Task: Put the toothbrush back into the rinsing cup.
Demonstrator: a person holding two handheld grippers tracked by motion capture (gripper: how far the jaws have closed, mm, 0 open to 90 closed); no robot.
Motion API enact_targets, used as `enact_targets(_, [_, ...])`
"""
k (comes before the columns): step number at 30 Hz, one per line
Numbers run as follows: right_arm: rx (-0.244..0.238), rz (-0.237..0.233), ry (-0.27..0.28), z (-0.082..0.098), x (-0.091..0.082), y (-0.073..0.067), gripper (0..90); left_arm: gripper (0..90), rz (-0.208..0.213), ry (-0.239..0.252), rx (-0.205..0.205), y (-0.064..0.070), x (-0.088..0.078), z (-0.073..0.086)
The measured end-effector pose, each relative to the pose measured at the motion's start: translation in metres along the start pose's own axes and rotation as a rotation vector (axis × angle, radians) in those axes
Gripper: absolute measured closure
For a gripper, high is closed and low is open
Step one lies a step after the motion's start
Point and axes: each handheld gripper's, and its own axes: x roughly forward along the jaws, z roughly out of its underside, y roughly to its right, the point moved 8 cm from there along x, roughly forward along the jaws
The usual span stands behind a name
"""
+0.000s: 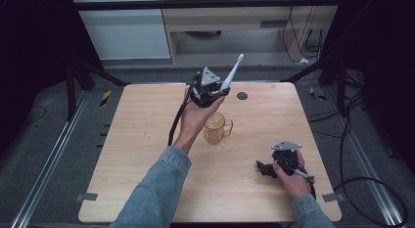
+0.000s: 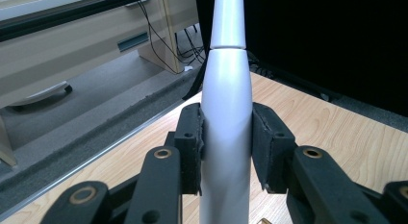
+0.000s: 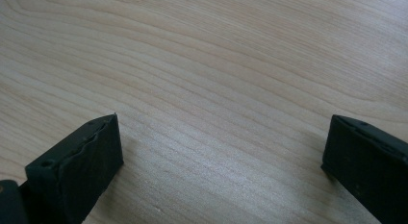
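A white electric toothbrush (image 1: 231, 76) is held tilted up and to the right, brush head uppermost, above a clear amber glass mug (image 1: 217, 128) standing on the wooden table (image 1: 147, 154). My left gripper (image 1: 211, 93) is shut on the toothbrush's handle; in the left gripper view the two black pads (image 2: 190, 147) press both sides of the white handle (image 2: 226, 128). The handle's lower end hangs just over the mug's rim. My right gripper (image 1: 266, 168) rests low at the table's front right, open, its jaws (image 3: 221, 156) wide apart over bare wood.
A small dark round disc (image 1: 242, 96) lies on the table behind the mug. Black frame bars and cables surround the table, with a cabinet (image 2: 72, 56) beyond the far edge.
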Motion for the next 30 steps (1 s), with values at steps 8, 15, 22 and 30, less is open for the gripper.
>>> enact_targets(8, [0.002,0.0,-0.001,0.0,0.0,0.0,0.3,66.4,0.007,0.008,-0.003,0.002,0.001,0.002])
enact_targets(15, [0.002,0.0,-0.001,0.0,0.0,0.0,0.3,66.4,0.016,0.003,-0.014,0.001,0.005,0.011])
enact_targets(22, [0.001,-0.001,0.002,0.0,0.0,0.0,0.3,66.4,0.022,0.002,-0.034,0.0,0.008,0.019])
enact_targets(30, [0.0,-0.001,0.001,0.0,0.0,0.0,0.3,66.4,0.026,-0.005,-0.041,0.0,0.012,0.028])
